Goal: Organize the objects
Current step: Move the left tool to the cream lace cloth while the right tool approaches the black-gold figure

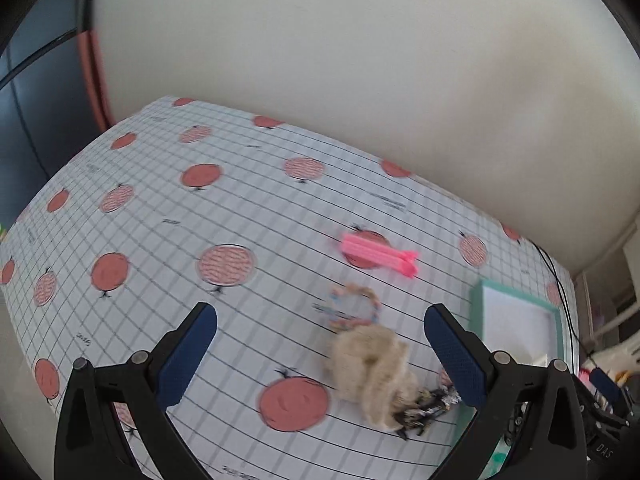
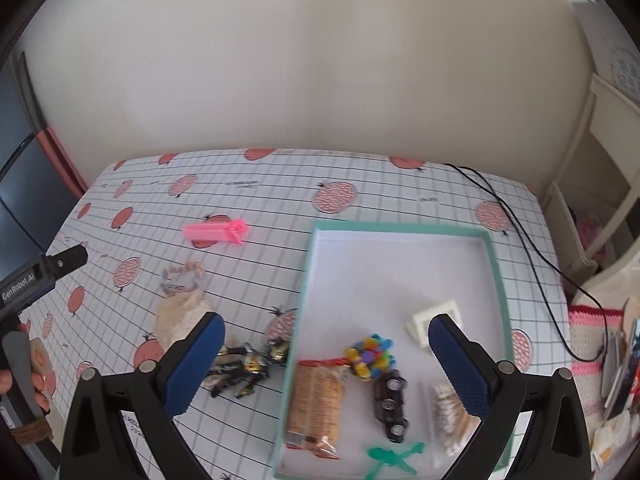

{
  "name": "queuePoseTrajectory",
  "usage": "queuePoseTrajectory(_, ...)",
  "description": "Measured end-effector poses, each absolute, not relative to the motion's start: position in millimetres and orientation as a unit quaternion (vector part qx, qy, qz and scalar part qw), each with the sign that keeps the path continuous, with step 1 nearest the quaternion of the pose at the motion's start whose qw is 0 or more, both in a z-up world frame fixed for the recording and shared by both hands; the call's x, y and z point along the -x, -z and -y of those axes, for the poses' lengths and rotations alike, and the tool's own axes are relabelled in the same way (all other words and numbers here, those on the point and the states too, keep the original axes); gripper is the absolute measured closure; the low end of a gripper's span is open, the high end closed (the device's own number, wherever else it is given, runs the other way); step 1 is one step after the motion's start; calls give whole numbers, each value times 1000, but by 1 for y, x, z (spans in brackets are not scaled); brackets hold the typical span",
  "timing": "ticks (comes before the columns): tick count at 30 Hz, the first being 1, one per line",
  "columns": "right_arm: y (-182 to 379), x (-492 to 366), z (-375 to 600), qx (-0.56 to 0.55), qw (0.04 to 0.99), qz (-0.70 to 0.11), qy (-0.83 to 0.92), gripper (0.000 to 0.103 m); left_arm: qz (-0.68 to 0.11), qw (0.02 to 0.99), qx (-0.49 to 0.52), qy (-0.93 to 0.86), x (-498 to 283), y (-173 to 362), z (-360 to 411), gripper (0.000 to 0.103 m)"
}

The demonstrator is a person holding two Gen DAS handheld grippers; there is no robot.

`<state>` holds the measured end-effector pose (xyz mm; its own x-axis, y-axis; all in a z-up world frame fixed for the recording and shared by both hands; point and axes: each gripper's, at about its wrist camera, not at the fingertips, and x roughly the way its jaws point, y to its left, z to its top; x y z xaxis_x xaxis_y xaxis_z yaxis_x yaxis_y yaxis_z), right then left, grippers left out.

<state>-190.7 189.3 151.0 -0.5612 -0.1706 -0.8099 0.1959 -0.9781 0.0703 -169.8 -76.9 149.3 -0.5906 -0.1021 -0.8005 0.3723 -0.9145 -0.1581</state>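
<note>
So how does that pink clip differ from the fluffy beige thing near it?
The pink clip is rigid, long and bright; the fluffy beige thing is soft, lumpy and pale. The pink clip lies alone farther back, while the fluffy beige thing touches a beaded bracelet. Both lie on the tablecloth, outside the teal tray.
</note>
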Motion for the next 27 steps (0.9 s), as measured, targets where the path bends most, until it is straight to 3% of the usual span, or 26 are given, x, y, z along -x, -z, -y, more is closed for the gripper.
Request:
queuePoseTrajectory(10, -129, 195, -135, -478, 137, -36, 867, 0, -211, 168, -434, 860, 161, -129, 141, 0)
queuePoseTrajectory(27, -76, 194, -125, -536, 154, -27, 830, 4, -176, 74, -507, 840, 191, -84, 73, 0)
